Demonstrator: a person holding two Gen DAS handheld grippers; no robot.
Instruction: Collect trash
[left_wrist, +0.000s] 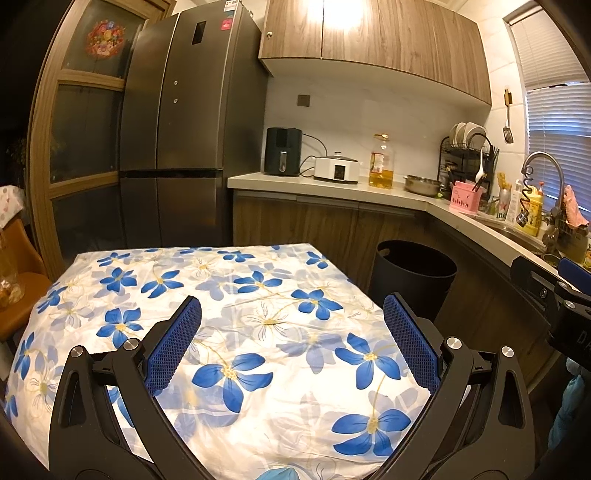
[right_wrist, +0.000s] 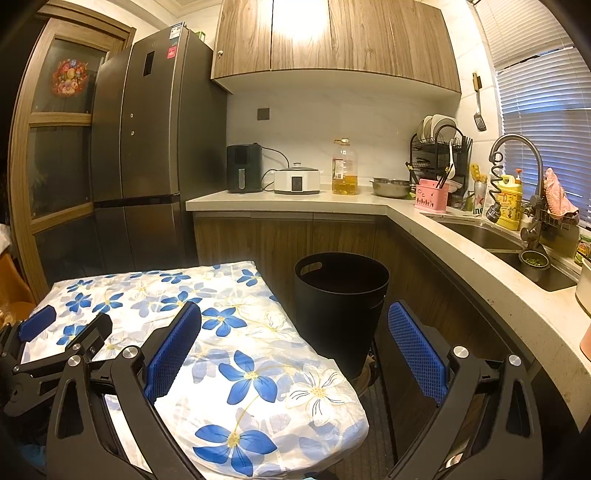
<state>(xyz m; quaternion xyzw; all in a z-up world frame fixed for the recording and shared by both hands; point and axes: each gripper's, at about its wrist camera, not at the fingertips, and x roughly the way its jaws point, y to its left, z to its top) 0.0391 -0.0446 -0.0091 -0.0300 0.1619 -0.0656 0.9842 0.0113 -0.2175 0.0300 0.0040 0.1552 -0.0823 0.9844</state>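
Observation:
A black round trash bin (left_wrist: 413, 275) stands on the floor to the right of the table, between it and the kitchen cabinets; it also shows in the right wrist view (right_wrist: 341, 295). My left gripper (left_wrist: 291, 314) is open and empty above the table with the blue-flower cloth (left_wrist: 221, 314). My right gripper (right_wrist: 293, 321) is open and empty over the table's right edge (right_wrist: 258, 369), in front of the bin. The left gripper shows at the left edge of the right wrist view (right_wrist: 62, 328). No trash item shows on the cloth.
An L-shaped counter (right_wrist: 406, 214) carries an air fryer (right_wrist: 243, 168), a white cooker (right_wrist: 297, 181), an oil bottle (right_wrist: 344, 168), a steel bowl (right_wrist: 391, 186), a dish rack (right_wrist: 439, 147) and a sink (right_wrist: 491, 236). A fridge (left_wrist: 184, 129) stands behind the table. An orange chair (left_wrist: 18, 266) is at the left.

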